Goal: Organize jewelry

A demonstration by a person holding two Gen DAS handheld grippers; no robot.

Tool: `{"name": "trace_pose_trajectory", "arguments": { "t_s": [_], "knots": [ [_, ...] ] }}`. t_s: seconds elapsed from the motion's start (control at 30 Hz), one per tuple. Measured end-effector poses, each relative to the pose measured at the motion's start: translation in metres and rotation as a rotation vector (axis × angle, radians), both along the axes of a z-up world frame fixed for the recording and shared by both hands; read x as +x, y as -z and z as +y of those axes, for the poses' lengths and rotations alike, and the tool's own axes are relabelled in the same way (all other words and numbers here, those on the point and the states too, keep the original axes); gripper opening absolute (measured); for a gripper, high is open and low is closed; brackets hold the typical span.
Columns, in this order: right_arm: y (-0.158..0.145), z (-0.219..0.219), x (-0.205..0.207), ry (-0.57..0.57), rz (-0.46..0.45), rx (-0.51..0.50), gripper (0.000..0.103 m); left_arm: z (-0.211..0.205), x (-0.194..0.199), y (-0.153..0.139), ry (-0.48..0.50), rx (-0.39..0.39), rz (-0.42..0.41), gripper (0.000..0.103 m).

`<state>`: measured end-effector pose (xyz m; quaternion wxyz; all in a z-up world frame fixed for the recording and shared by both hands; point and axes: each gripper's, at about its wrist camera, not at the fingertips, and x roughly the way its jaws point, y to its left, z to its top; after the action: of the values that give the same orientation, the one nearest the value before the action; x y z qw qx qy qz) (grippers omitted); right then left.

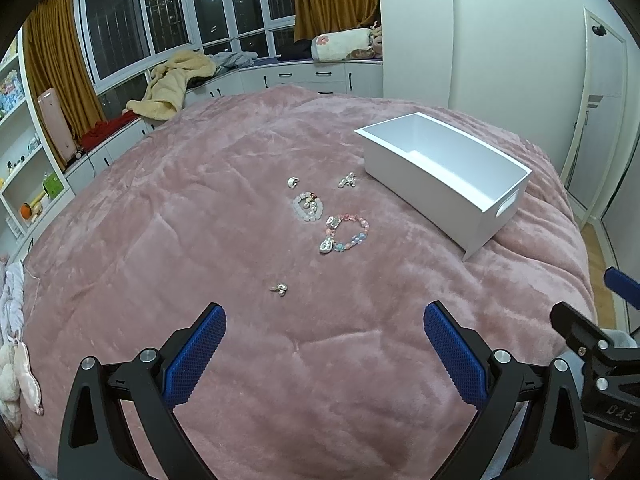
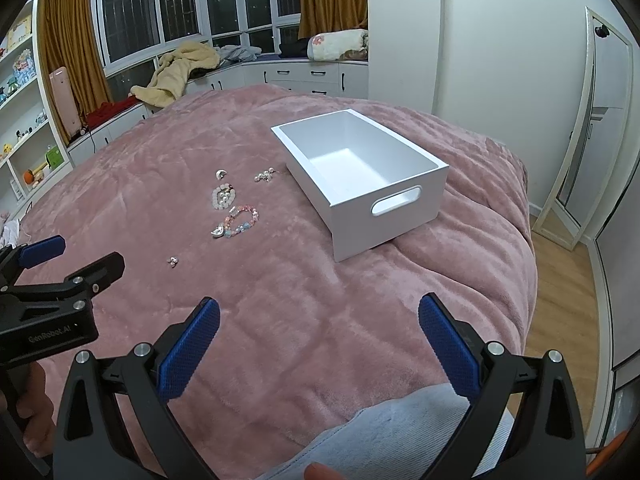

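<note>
The jewelry is lying loose on the pink blanket (image 1: 160,240), just left of the white box (image 1: 440,176), which is sitting empty. These pieces are likely handling as light, small and slippery, and they are sinking a little into the soft plush, so pinching low at the fabric is probably needed. The pastel bracelet (image 1: 352,234) is probably best taken across its beaded loop, away from the shiny charm; it is looking limp and apt to dangle. Just beyond it, the pearl bracelet (image 1: 306,208) is lying coiled in pale beads. Farther off are a small silver piece (image 1: 293,182) and a pearl cluster (image 1: 347,180), the cluster nearest the box. A tiny earring (image 1: 280,289) is lying alone nearest the tongs, hardest to grip. The left gripper (image 1: 324,344) is hovering wide open and holding nothing. The right gripper (image 2: 319,340) is likewise gaping wide and empty, over the near edge of the bed.
</note>
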<state>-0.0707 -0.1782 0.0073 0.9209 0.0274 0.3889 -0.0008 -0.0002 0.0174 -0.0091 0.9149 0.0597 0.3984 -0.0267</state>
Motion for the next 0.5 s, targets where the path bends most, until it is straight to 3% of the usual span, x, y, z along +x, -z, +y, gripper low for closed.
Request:
{"name": "trace_pose_trajectory", "arguments": {
  "t_s": [0.5],
  "knots": [
    [0.0038, 0.0029, 0.0009, -0.001, 0.01, 0.001, 0.098, -0.0055, 0.0003, 0.0008, 0.0, 0.017, 0.006, 0.1]
  ]
}}
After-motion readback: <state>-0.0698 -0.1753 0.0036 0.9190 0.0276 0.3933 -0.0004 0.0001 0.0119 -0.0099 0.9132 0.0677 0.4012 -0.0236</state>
